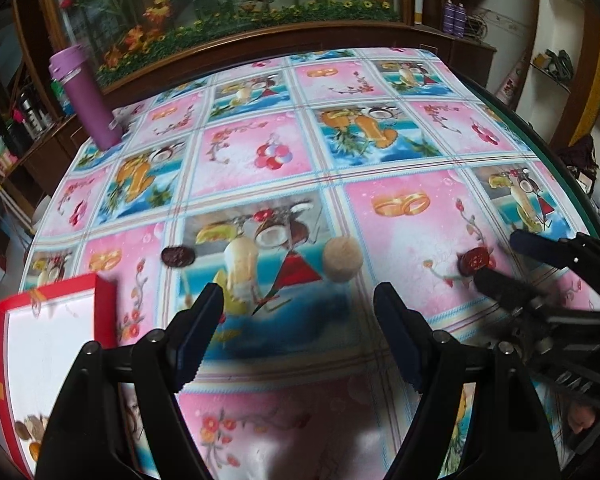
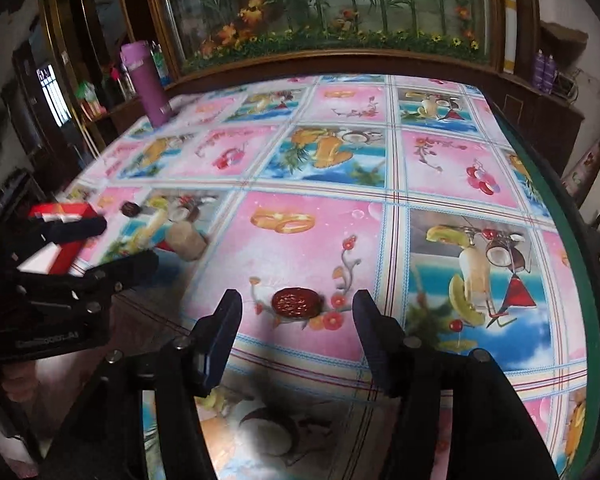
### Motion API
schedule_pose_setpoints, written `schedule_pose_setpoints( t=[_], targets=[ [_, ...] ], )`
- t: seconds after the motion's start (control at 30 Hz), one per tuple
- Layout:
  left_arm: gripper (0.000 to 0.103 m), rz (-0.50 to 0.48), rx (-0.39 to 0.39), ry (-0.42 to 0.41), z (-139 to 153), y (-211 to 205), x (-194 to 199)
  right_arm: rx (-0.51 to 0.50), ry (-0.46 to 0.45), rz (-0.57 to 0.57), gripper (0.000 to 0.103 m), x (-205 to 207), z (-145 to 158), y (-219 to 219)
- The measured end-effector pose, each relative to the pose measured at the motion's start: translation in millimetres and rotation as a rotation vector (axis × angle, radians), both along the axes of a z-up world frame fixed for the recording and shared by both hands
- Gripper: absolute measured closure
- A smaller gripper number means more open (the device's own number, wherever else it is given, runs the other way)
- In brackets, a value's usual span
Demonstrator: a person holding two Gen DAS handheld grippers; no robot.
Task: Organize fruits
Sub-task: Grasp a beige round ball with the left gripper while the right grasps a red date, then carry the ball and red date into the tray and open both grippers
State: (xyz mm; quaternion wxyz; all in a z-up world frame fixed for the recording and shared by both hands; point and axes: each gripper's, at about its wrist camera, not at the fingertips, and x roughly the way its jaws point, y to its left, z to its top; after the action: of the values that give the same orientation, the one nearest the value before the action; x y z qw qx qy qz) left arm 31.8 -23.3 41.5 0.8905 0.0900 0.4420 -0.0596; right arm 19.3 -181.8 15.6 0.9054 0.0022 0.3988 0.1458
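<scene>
A dark red wrinkled fruit (image 2: 296,302) lies on the patterned tablecloth just ahead of my right gripper (image 2: 297,294), whose fingers stand apart on either side of it without touching. In the left wrist view that fruit (image 1: 476,259) sits at the tips of the right gripper (image 1: 498,256). My left gripper (image 1: 298,294) is open and holds nothing. Beyond it rest a round beige fruit (image 1: 343,259) and a dark brown fruit (image 1: 177,256). A red-rimmed box (image 1: 104,308) with a white inside stands at the left, with some fruits in its near corner.
A tall purple bottle (image 1: 86,96) stands at the table's far left corner. The table's green edge (image 2: 560,208) runs along the right. A wooden cabinet with a flower picture lines the far side. The left gripper (image 2: 130,240) shows at the left of the right wrist view.
</scene>
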Motion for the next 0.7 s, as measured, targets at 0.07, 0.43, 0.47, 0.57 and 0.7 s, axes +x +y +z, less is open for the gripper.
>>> schedule_pose_setpoints(
  t=[0.07, 0.43, 0.47, 0.57, 0.7],
  targets=[
    [0.025, -0.009, -0.017, 0.014, -2, -2, 6, -0.014, 0.017, 0.001, 0.060, 5, -4, 3],
    [0.028, -0.009, -0.076, 0.074, -20, -7, 27, -0.016, 0.035, -0.004, 0.075, 6, -12, 6],
    [0.034, -0.011, -0.082, 0.077, -22, -8, 27, -0.013, 0.036, -0.005, 0.075, 6, -12, 5],
    [0.046, -0.020, -0.109, 0.093, -26, -9, 30, -0.009, 0.035, -0.005, 0.075, 5, -12, 6],
    [0.055, -0.010, -0.119, 0.084, -28, -9, 34, 0.004, 0.039, -0.006, 0.075, 5, -13, 5]
  ],
)
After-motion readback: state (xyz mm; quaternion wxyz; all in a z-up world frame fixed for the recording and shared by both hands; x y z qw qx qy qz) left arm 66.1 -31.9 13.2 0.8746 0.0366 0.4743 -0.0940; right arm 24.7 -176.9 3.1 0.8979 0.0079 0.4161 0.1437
